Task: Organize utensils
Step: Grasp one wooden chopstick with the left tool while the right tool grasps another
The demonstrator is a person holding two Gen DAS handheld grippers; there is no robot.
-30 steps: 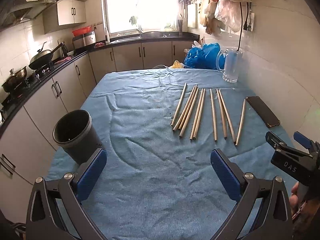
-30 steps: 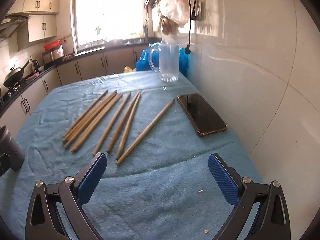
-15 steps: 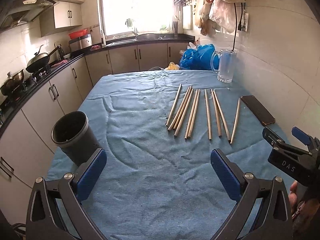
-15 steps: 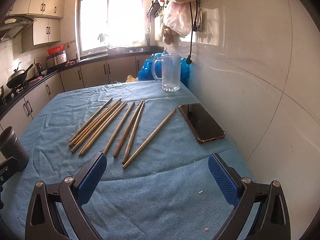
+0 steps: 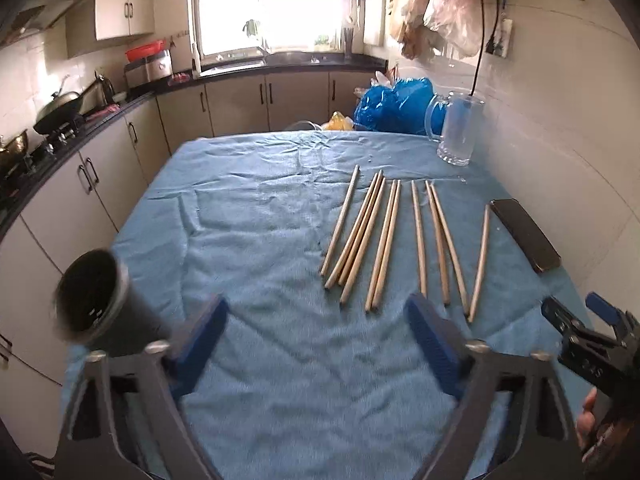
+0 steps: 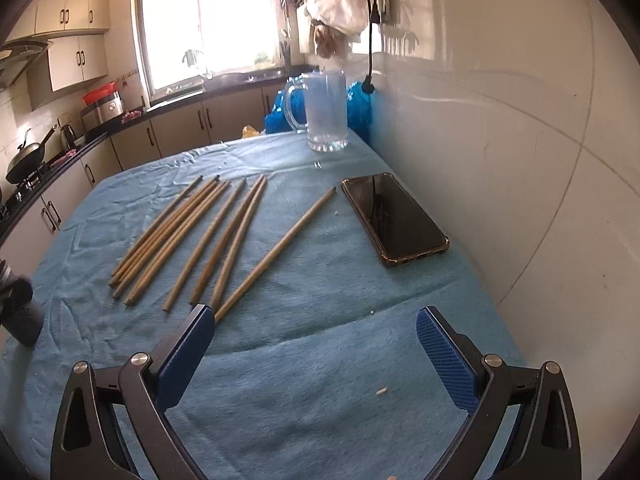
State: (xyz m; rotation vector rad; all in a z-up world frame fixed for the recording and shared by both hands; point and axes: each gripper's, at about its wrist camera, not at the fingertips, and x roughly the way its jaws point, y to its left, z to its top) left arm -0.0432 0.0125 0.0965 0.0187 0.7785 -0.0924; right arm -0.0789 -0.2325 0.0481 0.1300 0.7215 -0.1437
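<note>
Several wooden chopsticks (image 5: 384, 240) lie side by side on the blue tablecloth (image 5: 256, 216); they also show in the right wrist view (image 6: 208, 236). A black utensil cup (image 5: 96, 304) stands at the table's left edge, close beside my left gripper's left finger. It shows at the left edge of the right wrist view (image 6: 20, 312). My left gripper (image 5: 316, 344) is open and empty, just short of the chopsticks' near ends. My right gripper (image 6: 316, 348) is open and empty; its left finger (image 6: 184, 352) is close to the near end of the rightmost chopstick (image 6: 276, 252). The right gripper also shows in the left wrist view (image 5: 588, 344).
A black phone (image 6: 394, 218) lies to the right of the chopsticks near the white wall (image 6: 520, 160). A glass mug (image 6: 324, 112) and a blue plastic bag (image 5: 394, 106) stand at the table's far end. Kitchen cabinets run along the left.
Both grippers have moved forward and lower toward the chopsticks. The left view is now blurred with motion and the cup sits closer to its left finger. Both stay open.
</note>
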